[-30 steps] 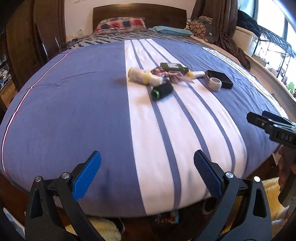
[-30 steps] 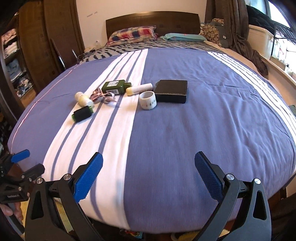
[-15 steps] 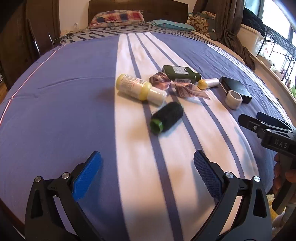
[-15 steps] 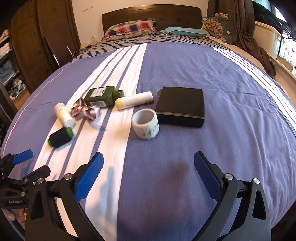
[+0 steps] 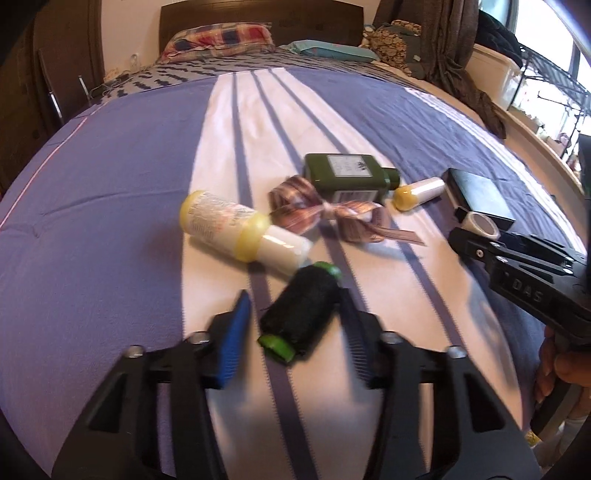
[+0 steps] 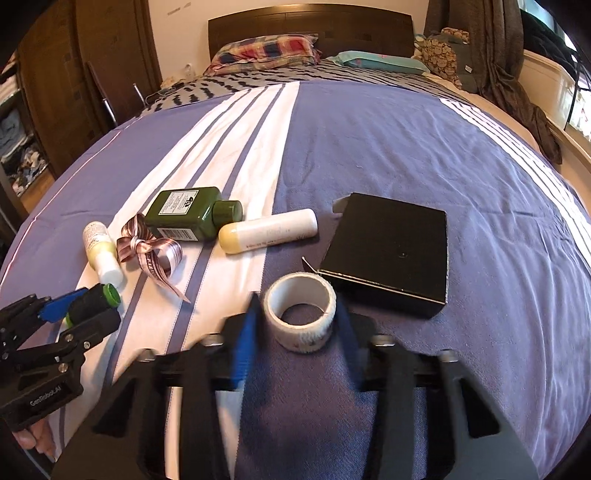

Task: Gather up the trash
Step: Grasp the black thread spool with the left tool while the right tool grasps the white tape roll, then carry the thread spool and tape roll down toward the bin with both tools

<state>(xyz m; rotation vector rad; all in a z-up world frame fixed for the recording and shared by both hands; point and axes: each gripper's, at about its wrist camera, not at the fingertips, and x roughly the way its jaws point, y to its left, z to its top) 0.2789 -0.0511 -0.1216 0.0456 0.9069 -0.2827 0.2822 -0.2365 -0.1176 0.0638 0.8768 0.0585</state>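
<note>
L gripper [image 5: 291,317] – jaws closing round black spool [image 5: 301,312], pads not yet pressing | R gripper [image 6: 295,325] – closing round tape roll [image 6: 301,315], same

A wide bed [image 6: 388,155] fills both views, its cover blue with white stripes. At its far end stands a dark wooden headboard [image 6: 310,22], and against it lie a plaid pillow [image 6: 266,51] and a teal pillow [image 6: 380,61], side by side. A brown curtain [image 6: 502,55] hangs by the window on the right. A dark wooden wardrobe [image 6: 92,74] stands on the left.
</note>
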